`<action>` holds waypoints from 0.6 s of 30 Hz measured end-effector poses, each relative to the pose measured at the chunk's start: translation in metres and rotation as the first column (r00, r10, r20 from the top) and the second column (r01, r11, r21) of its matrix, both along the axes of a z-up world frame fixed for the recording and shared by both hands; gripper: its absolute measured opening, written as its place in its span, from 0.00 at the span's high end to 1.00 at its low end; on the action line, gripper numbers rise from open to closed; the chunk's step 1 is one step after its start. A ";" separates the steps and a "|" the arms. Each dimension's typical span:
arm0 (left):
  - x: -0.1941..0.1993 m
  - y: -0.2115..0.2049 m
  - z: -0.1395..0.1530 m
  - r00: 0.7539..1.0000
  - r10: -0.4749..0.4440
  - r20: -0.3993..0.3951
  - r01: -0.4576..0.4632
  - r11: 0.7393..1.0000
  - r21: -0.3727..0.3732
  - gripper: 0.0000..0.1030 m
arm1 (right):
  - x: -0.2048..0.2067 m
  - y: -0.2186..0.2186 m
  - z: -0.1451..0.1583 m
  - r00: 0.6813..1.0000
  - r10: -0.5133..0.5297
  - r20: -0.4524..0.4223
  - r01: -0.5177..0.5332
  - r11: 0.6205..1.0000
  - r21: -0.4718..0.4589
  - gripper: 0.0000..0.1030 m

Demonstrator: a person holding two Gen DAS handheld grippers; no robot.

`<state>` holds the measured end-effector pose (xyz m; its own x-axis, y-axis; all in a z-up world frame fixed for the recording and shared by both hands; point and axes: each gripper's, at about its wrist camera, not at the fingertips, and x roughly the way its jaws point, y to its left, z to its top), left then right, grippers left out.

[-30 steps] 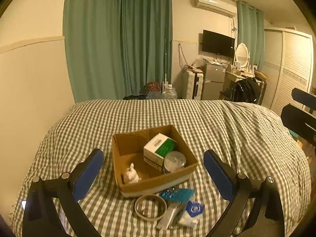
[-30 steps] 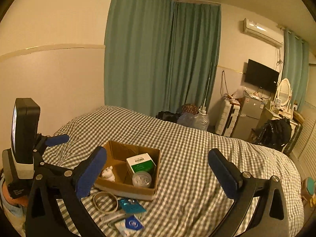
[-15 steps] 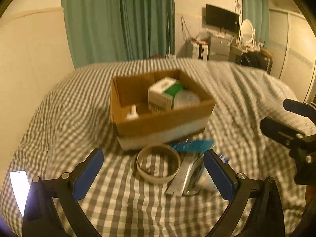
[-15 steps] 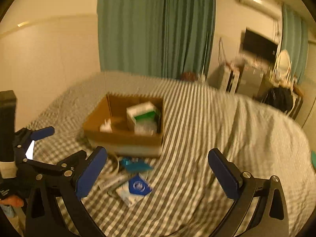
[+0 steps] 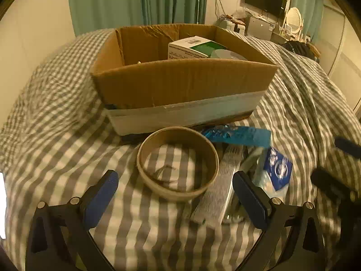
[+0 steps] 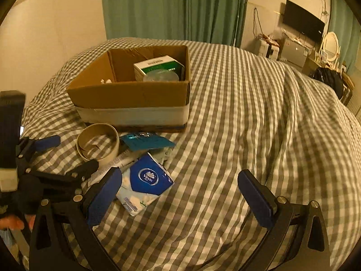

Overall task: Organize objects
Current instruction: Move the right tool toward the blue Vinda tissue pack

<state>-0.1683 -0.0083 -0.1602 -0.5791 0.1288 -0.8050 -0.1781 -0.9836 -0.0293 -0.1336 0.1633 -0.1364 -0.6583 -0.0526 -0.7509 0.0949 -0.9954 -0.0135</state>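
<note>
A cardboard box [image 5: 180, 85] [image 6: 133, 94] sits on the checked bedspread and holds a green-and-white carton [image 5: 191, 47] [image 6: 155, 66], a clear round lid [image 6: 161, 76] and a small white figure [image 6: 106, 81]. In front of it lie a tape ring [image 5: 178, 162] [image 6: 98, 143], a teal packet [image 5: 239, 133] [image 6: 146, 141], a silvery tube [image 5: 223, 187] and a blue tissue pack [image 5: 276, 169] [image 6: 146, 180]. My left gripper [image 5: 174, 199] is open, low over the tape ring. My right gripper [image 6: 183, 194] is open, just right of the tissue pack.
The checked bedspread [image 6: 248, 113] spreads wide to the right. Green curtains [image 6: 176, 6], a wall TV [image 6: 302, 24], a small fridge [image 6: 293, 52] and a round mirror [image 6: 329, 45] stand behind the bed. A lit phone screen [image 5: 2, 203] shows at the left edge.
Both grippers have dropped lower and closer to the items in front of the box. The left one now hovers at the tape ring; the right one has come beside the tissue pack.
</note>
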 end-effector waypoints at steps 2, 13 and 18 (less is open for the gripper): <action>-0.007 0.003 -0.005 1.000 0.006 0.019 -0.006 1.000 0.001 0.00 | -0.001 0.001 -0.002 1.000 -0.001 0.011 0.001 1.000 -0.004 0.00; -0.027 -0.003 -0.022 0.997 0.025 0.067 -0.032 0.994 0.102 0.14 | -0.005 0.003 -0.009 0.999 -0.014 0.035 0.014 1.000 -0.006 0.00; -0.022 -0.008 -0.018 0.997 0.021 0.071 -0.030 0.992 0.123 0.15 | -0.004 0.002 -0.008 0.999 -0.011 0.036 0.011 1.000 -0.007 0.00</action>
<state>-0.1905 -0.0163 -0.1780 -0.5270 0.2161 -0.8220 -0.1461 -0.9758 -0.1628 -0.1377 0.1654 -0.1442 -0.6314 -0.0508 -0.7738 0.0845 -0.9964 -0.0035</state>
